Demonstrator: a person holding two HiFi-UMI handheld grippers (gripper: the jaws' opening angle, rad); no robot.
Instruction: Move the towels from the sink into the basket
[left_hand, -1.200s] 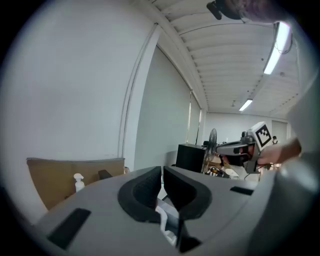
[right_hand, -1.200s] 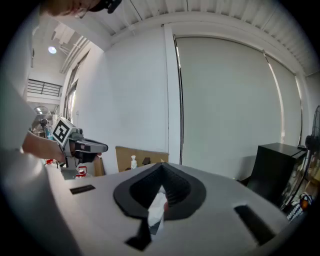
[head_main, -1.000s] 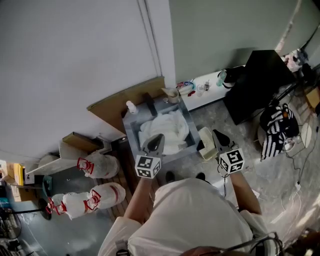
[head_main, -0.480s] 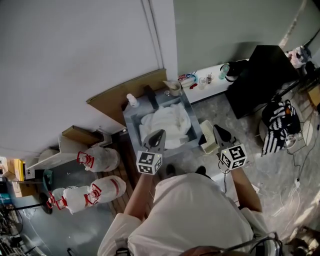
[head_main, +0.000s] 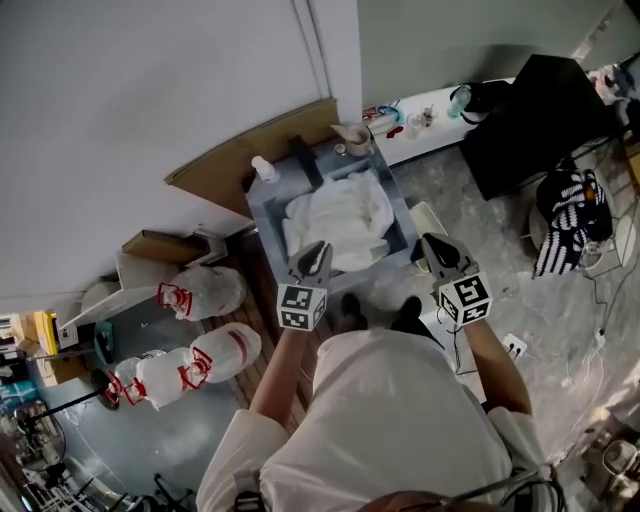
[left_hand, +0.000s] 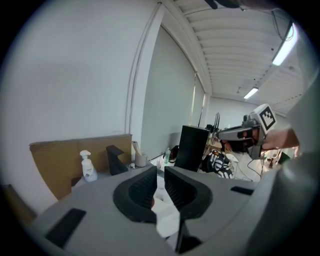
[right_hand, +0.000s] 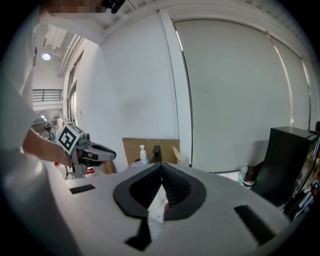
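A heap of white towels (head_main: 340, 220) fills the grey sink (head_main: 262, 228). My left gripper (head_main: 320, 250) hovers over the sink's near rim, at the front edge of the heap, jaws shut and empty. In the left gripper view its jaws (left_hand: 160, 171) point toward the faucet, and white cloth (left_hand: 166, 220) shows below them. My right gripper (head_main: 432, 245) hangs just right of the sink, also shut with nothing held; its tips (right_hand: 161, 166) meet. A cream basket (head_main: 428, 216) stands on the floor by the sink's right side, partly hidden by the right gripper.
A soap bottle (head_main: 262, 168), a black faucet (head_main: 302, 158) and a cup (head_main: 357, 135) sit along the sink's back edge, with cardboard (head_main: 240, 165) behind. A black cabinet (head_main: 530, 110) stands at the right. White bags with red ties (head_main: 200, 295) lie left of the sink.
Both grippers have come down and forward toward the sink's near edge. Their jaws stay shut and the towels have not moved.
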